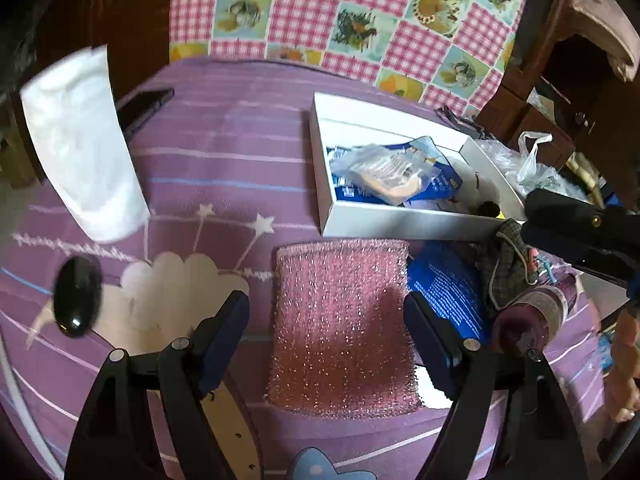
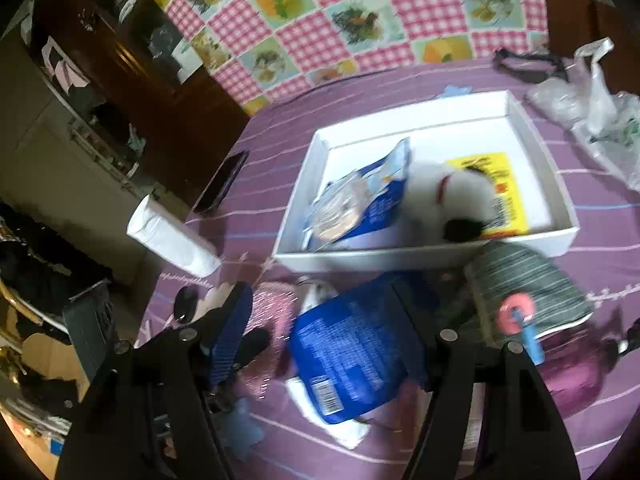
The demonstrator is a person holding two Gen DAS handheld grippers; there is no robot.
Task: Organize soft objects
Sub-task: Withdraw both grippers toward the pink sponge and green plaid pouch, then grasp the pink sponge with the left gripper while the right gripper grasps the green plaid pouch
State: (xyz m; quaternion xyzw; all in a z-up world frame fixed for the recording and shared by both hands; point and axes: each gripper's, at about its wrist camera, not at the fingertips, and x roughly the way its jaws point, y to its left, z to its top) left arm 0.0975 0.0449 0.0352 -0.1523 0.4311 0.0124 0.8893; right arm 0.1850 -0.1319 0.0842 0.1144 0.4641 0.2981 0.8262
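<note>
Left tool is spread wide, pink sponge lying flat on the purple bedspread right between its fingers, neither pad touching. Right tool is also spread, blue packet between its fingers; white box sits just ahead with the plush toy inside.

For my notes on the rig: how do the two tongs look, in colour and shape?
Both look alike. The left tongs and the right tongs have black angular arms with round silver pivot pins and dark blue finger pads; the right pad is ribbed. No cables or sleeves show.
</note>
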